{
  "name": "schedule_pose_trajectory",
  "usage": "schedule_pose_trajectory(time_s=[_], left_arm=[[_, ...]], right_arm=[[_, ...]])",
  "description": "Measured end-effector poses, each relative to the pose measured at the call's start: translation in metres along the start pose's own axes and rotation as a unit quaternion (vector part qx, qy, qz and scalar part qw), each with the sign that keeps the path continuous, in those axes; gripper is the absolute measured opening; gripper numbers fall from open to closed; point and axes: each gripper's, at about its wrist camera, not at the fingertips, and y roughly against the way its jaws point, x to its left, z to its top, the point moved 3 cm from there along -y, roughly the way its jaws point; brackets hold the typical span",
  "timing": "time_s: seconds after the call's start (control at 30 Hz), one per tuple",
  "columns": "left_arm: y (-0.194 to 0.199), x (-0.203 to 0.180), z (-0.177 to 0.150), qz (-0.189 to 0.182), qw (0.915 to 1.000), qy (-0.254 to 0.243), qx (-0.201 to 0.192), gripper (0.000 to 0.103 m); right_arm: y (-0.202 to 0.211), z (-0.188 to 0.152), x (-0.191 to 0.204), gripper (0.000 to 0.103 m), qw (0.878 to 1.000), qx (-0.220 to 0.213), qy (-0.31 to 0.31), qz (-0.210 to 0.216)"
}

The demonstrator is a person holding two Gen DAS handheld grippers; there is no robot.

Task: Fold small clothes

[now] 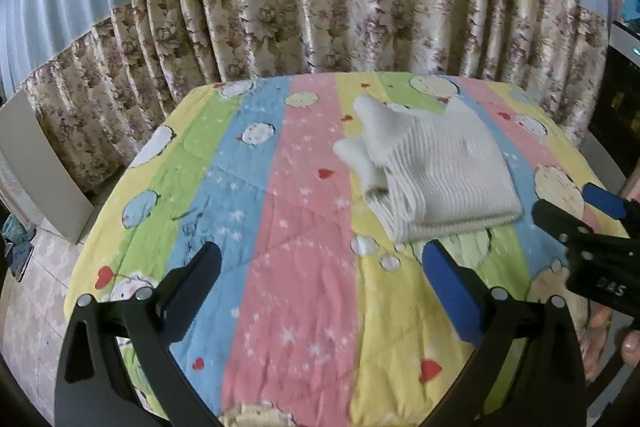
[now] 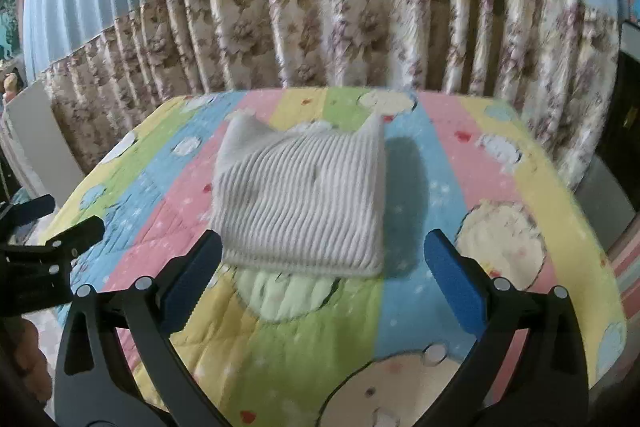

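A white ribbed knit garment [image 1: 436, 171] lies folded on the striped quilt [image 1: 304, 227], right of centre in the left wrist view and dead centre in the right wrist view [image 2: 300, 203]. My left gripper [image 1: 320, 259] is open and empty, above the quilt, left of and nearer than the garment. My right gripper [image 2: 324, 259] is open and empty, just short of the garment's near edge. It also shows at the right edge of the left wrist view [image 1: 576, 207]. The left gripper shows at the left edge of the right wrist view [image 2: 64, 219].
The quilt [image 2: 420, 187] covers a table with pastel stripes and cartoon prints. A blue and floral curtain [image 1: 320, 7] hangs close behind. A white panel [image 1: 44, 171] and tiled floor [image 1: 40, 287] lie at the left. Dark furniture [image 1: 620, 99] stands at the right.
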Motion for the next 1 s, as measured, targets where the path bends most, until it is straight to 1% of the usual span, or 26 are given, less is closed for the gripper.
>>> schedule_pose_trajectory(time_s=[0.13,0.33,0.47,0.6,0.67,0.73,0.8,0.87,1.0], left_arm=[[0.013,-0.004,-0.003,-0.024,0.9997,0.001,-0.010,0.101],[0.027,-0.007,-0.001,-0.025,0.9996,0.006,-0.013,0.101],[0.037,-0.005,0.004,-0.011,0.9997,0.001,-0.020,0.101],[0.044,0.002,0.011,0.005,0.9995,0.021,-0.025,0.101],[0.046,0.006,0.013,0.029,0.9988,0.031,-0.026,0.101],[0.050,0.006,0.015,0.045,0.9980,0.029,-0.033,0.101],[0.053,0.004,0.015,0.045,0.9980,0.027,-0.035,0.101],[0.056,0.002,0.014,0.036,0.9984,0.026,-0.035,0.101],[0.062,-0.001,0.014,0.029,0.9986,0.023,-0.038,0.101]], right_arm=[[0.003,-0.012,0.005,0.100,1.000,0.011,-0.009,0.004],[0.010,-0.014,0.008,0.100,1.000,0.009,-0.012,-0.004],[0.025,-0.014,0.008,0.100,1.000,-0.001,-0.020,-0.015],[0.046,-0.011,0.010,0.100,0.999,-0.013,-0.021,-0.045],[0.058,-0.009,0.010,0.100,0.998,-0.018,-0.025,-0.061],[0.067,-0.007,0.009,0.100,0.997,-0.024,-0.028,-0.073],[0.079,-0.004,0.008,0.100,0.995,-0.033,-0.031,-0.086],[0.088,-0.001,0.007,0.100,0.994,-0.039,-0.034,-0.096],[0.101,0.001,0.008,0.100,0.992,-0.047,-0.029,-0.109]])
